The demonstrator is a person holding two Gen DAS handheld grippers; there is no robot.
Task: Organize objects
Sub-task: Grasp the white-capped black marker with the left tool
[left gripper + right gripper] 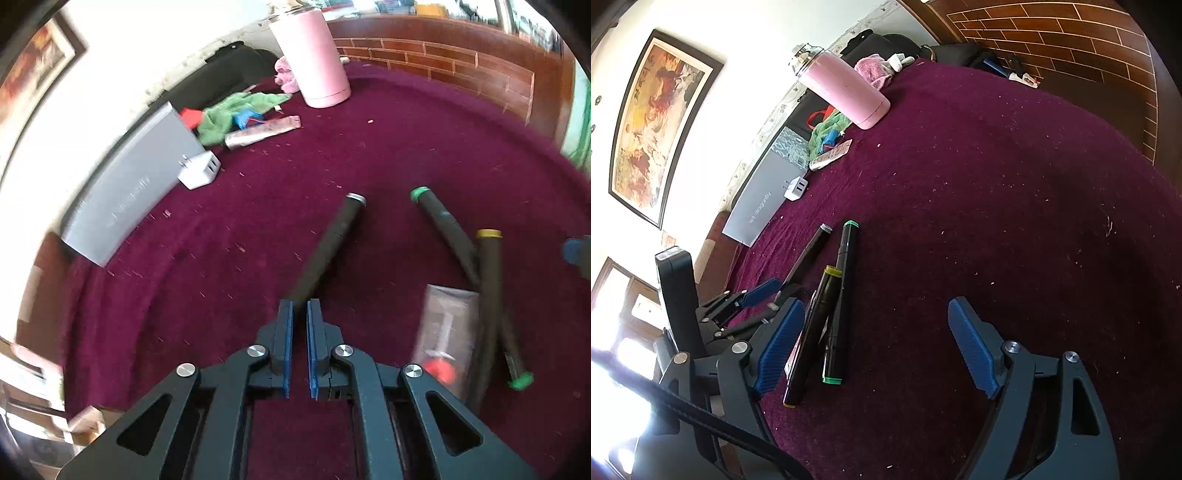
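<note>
Three black markers lie on the maroon cloth [258,221]. The silver-capped marker [332,236] runs from mid-cloth down to the tip of my left gripper [300,305], whose blue pads stand almost together with only cloth showing between them. The marker's near end hides behind the left fingertip. To the right lie the green-capped marker [443,225] and the yellow-capped marker [488,295], crossed. In the right wrist view my right gripper [875,302] is open wide, with the green-capped marker [842,295] and the yellow-capped marker [812,332] lying untouched beside its left finger.
A clear packet with a red part [443,332] lies by the markers. At the far side stand a pink tumbler [314,55], a grey box [129,192], a white charger [199,170], a green cloth [236,110] and a wrapped stick [262,131]. Brick-patterned floor [443,55] lies beyond the table's edge.
</note>
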